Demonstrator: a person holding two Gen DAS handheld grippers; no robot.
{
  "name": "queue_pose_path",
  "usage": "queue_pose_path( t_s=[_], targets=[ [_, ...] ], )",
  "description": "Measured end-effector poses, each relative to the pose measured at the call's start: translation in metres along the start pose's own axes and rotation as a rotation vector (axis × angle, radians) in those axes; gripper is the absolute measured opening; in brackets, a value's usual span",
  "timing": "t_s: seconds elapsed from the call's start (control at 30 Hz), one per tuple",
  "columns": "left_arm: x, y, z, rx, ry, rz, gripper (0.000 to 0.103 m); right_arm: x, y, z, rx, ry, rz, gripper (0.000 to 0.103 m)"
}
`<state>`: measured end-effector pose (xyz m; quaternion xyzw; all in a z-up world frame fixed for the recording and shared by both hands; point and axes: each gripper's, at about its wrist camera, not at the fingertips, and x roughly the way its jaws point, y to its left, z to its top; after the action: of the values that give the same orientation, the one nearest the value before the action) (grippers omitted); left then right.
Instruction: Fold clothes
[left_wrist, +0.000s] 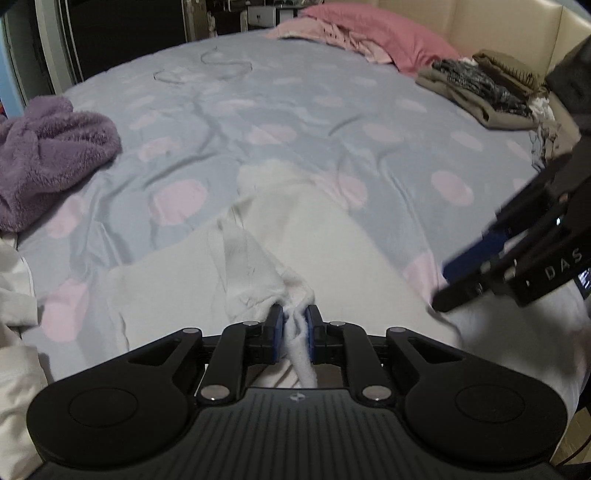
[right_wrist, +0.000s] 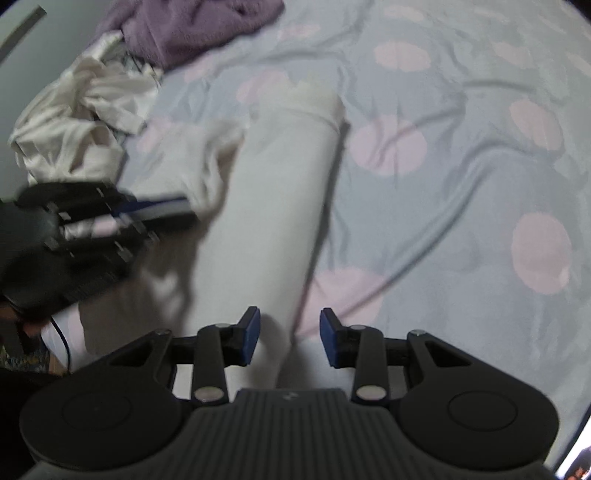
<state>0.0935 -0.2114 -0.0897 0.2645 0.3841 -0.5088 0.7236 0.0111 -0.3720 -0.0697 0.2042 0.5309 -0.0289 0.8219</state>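
Fuzzy purple fleece (left_wrist: 51, 155), smooth matt bedsheet (left_wrist: 295, 110)

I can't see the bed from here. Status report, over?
Left gripper shut on white garment. Right gripper open above it, empty. Purple towel off to the side, nothing blocking.

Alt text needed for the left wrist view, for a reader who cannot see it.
The left hand-held gripper is shut on a bunched fold of a white garment lying on a blue bedsheet with pink dots. The right hand-held gripper comes in from the right edge. A purple fleece lies at left, folded clothes at far right.
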Motion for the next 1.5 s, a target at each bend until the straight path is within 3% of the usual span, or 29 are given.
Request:
queue_pose_path(
  t_s=[0.13,0.3,0.4,0.43,0.47,0.6,0.67,0.73,0.97,1.07,1.23,1.33,1.5],
  targets=[
    [-0.001,-0.004,-0.005,0.025,0.006,0.026,0.015,0.004,0.014,-0.006,-0.065,-0.039,-0.048,0.026],
    [-0.003,-0.01,-0.007,0.032,-0.003,0.11,0.023,0.013,0.026,-0.024,-0.102,-0.054,-0.116,0.026],
    [-0.005,-0.015,-0.005,0.05,-0.024,0.175,0.039,0.013,0.033,-0.032,-0.155,-0.078,-0.152,0.026],
    [-0.005,-0.015,-0.004,0.045,-0.032,0.191,0.051,0.014,0.035,-0.033,-0.171,-0.082,-0.16,0.026],
    [-0.006,-0.016,-0.003,0.041,-0.041,0.208,0.056,0.014,0.036,-0.033,-0.176,-0.082,-0.163,0.026],
    [-0.002,-0.004,-0.001,-0.011,-0.038,0.226,0.051,0.015,0.033,-0.03,-0.154,-0.071,-0.155,0.026],
    [-0.001,0.006,-0.002,-0.048,-0.047,0.226,0.034,0.015,0.033,-0.029,-0.154,-0.069,-0.154,0.026],
    [0.0,0.015,-0.003,-0.066,-0.045,0.216,0.029,0.015,0.035,-0.03,-0.163,-0.069,-0.157,0.026],
    [-0.001,0.03,-0.005,-0.146,-0.023,0.217,0.034,0.015,0.035,-0.03,-0.177,-0.065,-0.161,0.026],
    [0.0,0.044,-0.003,-0.254,0.021,0.178,0.04,0.016,0.035,-0.03,-0.179,-0.064,-0.163,0.026],
    [0.003,0.077,0.004,-0.418,0.171,0.089,0.036,0.016,0.035,-0.029,-0.18,-0.061,-0.164,0.026],
    [-0.001,0.089,0.009,-0.45,0.194,0.037,0.03,0.016,0.035,-0.029,-0.179,-0.058,-0.164,0.026],
    [0.013,0.103,0.008,-0.518,0.177,-0.004,0.03,0.017,0.035,-0.029,-0.178,-0.055,-0.166,0.026]
  ],
)
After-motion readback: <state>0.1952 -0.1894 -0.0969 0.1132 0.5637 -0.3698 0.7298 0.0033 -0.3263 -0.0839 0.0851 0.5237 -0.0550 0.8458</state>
